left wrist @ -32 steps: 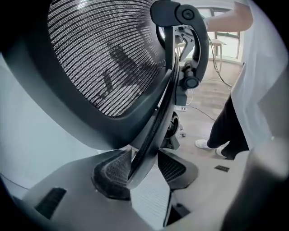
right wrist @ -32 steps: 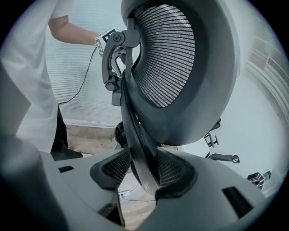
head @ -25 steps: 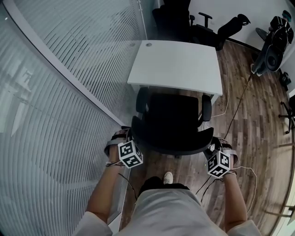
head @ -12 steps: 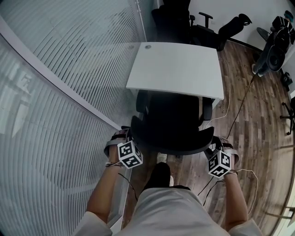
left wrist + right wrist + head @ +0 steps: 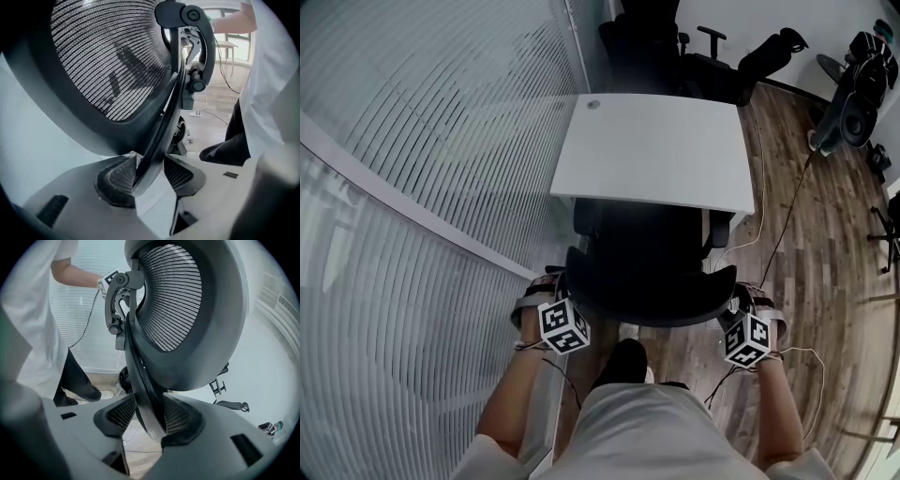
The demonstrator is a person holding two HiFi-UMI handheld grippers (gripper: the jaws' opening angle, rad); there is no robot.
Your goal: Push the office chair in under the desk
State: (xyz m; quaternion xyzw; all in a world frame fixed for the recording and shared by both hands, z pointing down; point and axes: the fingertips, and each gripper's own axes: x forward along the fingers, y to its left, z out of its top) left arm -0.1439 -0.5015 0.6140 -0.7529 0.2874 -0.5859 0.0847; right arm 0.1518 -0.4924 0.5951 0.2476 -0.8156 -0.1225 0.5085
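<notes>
A black mesh-backed office chair [image 5: 645,267] faces a white desk [image 5: 656,150] in the head view, its seat partly under the desktop and its armrests at the desk's near edge. My left gripper [image 5: 555,302] clamps the left edge of the backrest [image 5: 652,298], and my right gripper [image 5: 741,314] clamps the right edge. In the left gripper view the backrest's rim [image 5: 161,126] runs between the pads of the left gripper [image 5: 150,168]. In the right gripper view the rim [image 5: 136,371] is pinched the same way in the right gripper [image 5: 147,416].
A glass wall with blinds [image 5: 422,187] runs close along the left of desk and chair. More black chairs [image 5: 652,37] stand behind the desk. Cables [image 5: 773,234] trail over the wooden floor on the right, with equipment [image 5: 858,84] at far right. The person's dark shoe [image 5: 623,361] is behind the chair.
The chair has rolled forward, more of its seat now under the desktop. Both grippers followed it, still clamped. The person's foot has stepped forward behind the chair.
</notes>
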